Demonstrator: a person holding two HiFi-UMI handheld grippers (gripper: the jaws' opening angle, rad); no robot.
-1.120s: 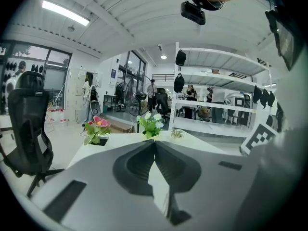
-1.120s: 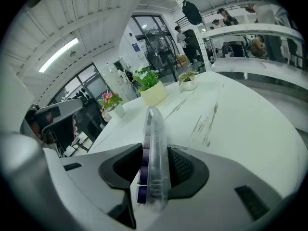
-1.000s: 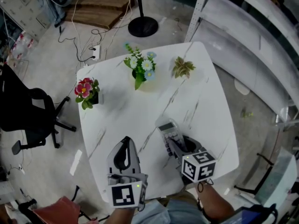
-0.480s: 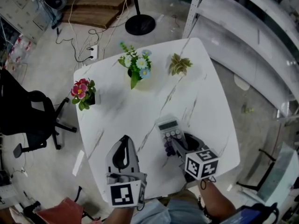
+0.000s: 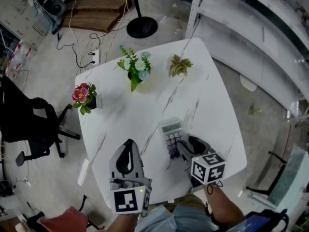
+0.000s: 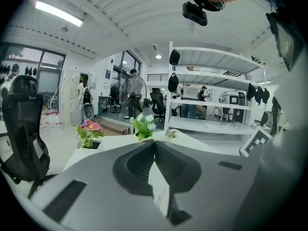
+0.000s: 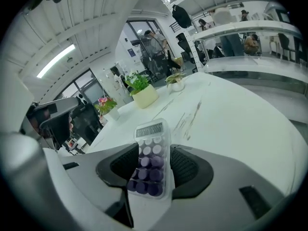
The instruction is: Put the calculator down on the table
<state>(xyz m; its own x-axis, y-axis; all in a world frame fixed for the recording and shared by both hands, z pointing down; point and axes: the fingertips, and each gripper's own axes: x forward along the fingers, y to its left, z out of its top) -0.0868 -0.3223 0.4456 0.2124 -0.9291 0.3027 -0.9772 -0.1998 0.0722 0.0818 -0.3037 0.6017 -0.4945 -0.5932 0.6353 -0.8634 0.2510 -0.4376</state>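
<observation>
A clear-cased calculator (image 5: 172, 133) (image 7: 149, 159) with purple and white keys lies flat on the white marble table (image 5: 135, 111), near its front right part. My right gripper (image 5: 182, 147) (image 7: 153, 154) stands around the calculator's near end. Its jaws have just been opening, and a thin gap shows between each pad and the calculator's sides. My left gripper (image 5: 127, 150) (image 6: 155, 146) hovers over the table's front left, jaws together with nothing in them.
A pink flower pot (image 5: 86, 96) stands at the table's left edge. A yellow pot of white and blue flowers (image 5: 133, 69) and a small succulent (image 5: 179, 65) stand at the back. An office chair (image 5: 24, 124) is on the left, a metal shelf (image 5: 251, 37) on the right.
The right gripper's jaws have spread apart from the calculator's sides, and the calculator now rests on the table. The left gripper has stayed where it was.
</observation>
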